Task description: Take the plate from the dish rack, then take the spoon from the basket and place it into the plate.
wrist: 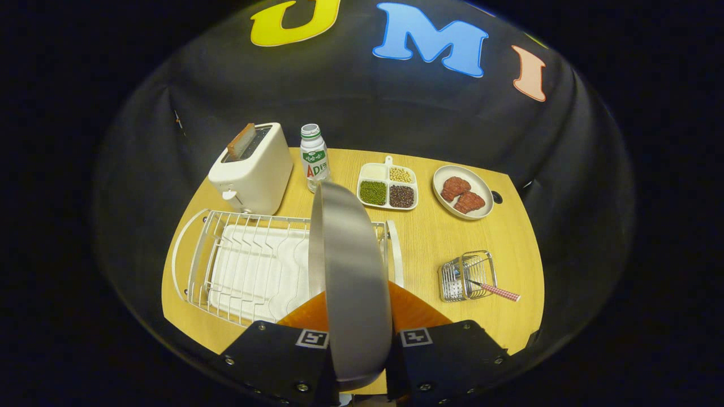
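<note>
The steel plate (350, 282) stands on edge, upright, pinched between the 2 black fingers (283, 356) of the tongs (359, 362), which are clenched on its lower rim. Seen nearly edge-on, its face is hard to read, and its bottom is cut off behind the fingers. It hides the right end of the white wire dish rack (249, 265) and part of the orange body behind the fingers.

The dish rack lies just beyond the fingers on the left, its slots bare over a white drip tray. Right of the plate, across open worktop (430, 243), a small wire basket (466, 276) stands near the front edge. The spoon (492, 289) rests in it with only its red-checked handle showing, sticking out to the right; its bowl is lost among the wires.

Farther back sit a cream toaster (251, 169) with a slice of toast (241, 141) poking up, a small bottle (314, 158), a divided dish of beans (388, 186) and an oval plate with 2 pieces of meat (462, 192). A broad bare strip of wood lies between the basket and those dishes
</note>
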Tool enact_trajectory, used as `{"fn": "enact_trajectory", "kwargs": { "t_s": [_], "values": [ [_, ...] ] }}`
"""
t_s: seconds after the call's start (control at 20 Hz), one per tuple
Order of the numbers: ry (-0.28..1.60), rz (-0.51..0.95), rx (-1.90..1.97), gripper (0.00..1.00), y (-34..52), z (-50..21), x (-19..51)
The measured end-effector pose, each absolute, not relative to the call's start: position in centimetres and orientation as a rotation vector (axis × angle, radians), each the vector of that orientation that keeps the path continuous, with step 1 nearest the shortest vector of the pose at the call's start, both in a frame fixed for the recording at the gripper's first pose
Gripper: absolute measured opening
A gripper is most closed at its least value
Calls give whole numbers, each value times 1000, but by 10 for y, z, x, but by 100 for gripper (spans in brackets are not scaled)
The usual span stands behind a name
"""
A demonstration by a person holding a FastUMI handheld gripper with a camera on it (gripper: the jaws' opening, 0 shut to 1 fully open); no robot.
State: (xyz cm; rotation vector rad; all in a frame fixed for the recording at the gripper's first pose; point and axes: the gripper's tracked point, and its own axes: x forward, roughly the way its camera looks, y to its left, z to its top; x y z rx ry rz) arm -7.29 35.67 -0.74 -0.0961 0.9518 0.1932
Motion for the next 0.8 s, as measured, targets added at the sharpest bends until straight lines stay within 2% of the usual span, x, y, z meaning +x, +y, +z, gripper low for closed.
{"fn": "enact_trajectory", "kwargs": {
  "t_s": [0.45,0.8],
  "values": [
    [906,273,52,30,289,30,-131],
    [927,299,173,30,233,5,-172]
  ]
}}
